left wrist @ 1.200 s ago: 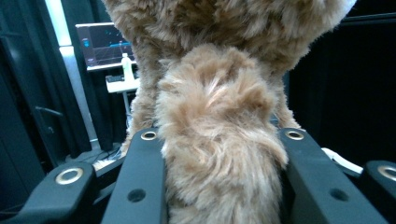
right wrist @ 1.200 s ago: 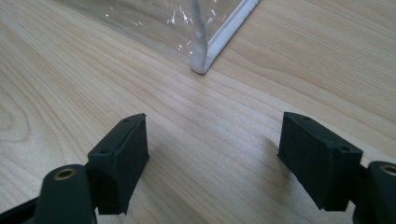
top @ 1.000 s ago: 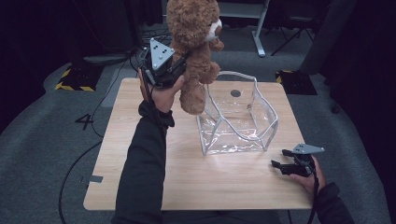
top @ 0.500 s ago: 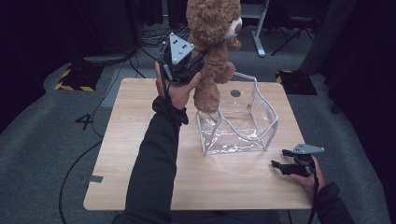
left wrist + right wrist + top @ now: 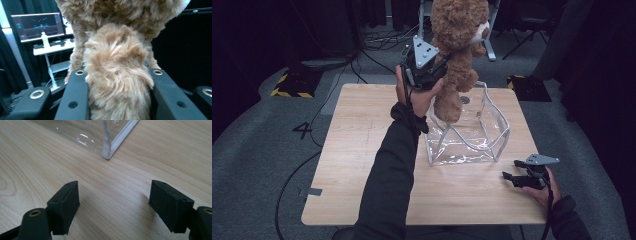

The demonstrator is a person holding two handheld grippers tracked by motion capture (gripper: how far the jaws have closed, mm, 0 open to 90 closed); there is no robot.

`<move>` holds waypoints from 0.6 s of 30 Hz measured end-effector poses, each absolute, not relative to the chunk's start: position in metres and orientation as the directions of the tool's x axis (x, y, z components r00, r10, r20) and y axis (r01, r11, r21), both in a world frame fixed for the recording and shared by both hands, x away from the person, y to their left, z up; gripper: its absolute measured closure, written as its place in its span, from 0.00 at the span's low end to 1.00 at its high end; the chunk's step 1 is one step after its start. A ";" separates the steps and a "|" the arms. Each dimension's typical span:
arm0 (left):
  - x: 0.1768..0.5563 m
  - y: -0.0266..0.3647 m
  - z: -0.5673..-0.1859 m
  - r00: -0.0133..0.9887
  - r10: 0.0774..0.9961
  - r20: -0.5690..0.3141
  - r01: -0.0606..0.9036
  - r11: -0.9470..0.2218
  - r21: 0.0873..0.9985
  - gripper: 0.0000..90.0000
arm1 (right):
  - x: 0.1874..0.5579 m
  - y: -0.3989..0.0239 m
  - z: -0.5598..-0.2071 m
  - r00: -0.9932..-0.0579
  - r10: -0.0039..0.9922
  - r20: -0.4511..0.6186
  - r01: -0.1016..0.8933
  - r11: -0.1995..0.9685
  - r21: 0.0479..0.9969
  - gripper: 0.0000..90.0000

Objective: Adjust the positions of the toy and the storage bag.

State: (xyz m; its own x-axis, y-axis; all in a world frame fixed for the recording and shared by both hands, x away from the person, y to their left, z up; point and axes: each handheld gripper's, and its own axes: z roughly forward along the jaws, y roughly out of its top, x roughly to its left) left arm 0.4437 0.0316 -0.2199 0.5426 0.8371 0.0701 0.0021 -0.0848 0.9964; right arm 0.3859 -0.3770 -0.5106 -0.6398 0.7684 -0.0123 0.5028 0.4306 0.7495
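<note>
Across the middle of the room, your light wooden rectangular table [image 5: 362, 165] takes up most of the high view, standing on grey carpet [image 5: 257, 150]; a white numeral four [image 5: 304, 130] is marked on the carpet at the table's left

Item two: the clear soft-plastic box-shaped bag with white piping [image 5: 467, 132], standing open-topped on the far right part of the table; its near corner [image 5: 107, 152] lies just ahead of your right gripper

Item three: the tan, shaggy plush teddy bear [image 5: 459, 55], held upright in the air above the bag's left rim, head up, its lower leg hanging at the bag's opening. Whether the leg touches the plastic, you cannot tell

Item four: your left gripper [image 5: 432, 70], raised off the table and clamped on the bear; in the left gripper view both black jaws press into the fur of one limb [image 5: 117, 82] from either side

Item five: your right gripper [image 5: 519, 179], resting low on the table near its right front corner, jaws spread wide with bare wood between them [image 5: 113, 202], close to the bag but not touching it
</note>
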 end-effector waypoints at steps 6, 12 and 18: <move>0.446 0.018 -0.224 0.566 0.822 0.066 0.005 -0.084 0.996 0.75 | 0.386 -0.377 -0.511 -0.640 0.768 -0.012 0.502 0.431 0.749 0.27; 0.448 0.009 -0.231 0.581 0.812 0.053 0.021 -0.080 0.997 0.75 | 0.386 -0.377 -0.511 -0.641 0.768 -0.013 0.502 0.431 0.749 0.27; 0.451 0.001 -0.240 0.589 0.807 0.049 0.038 -0.088 0.995 0.75 | 0.386 -0.377 -0.511 -0.642 0.767 -0.013 0.502 0.433 0.749 0.27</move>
State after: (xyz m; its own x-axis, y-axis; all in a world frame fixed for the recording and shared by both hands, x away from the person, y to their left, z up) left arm 0.4512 0.0009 -0.2405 0.5886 0.8070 0.0486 0.0379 -0.0876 0.9954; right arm 0.3858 -0.3773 -0.5106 -0.6417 0.7668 -0.0135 0.5018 0.4331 0.7488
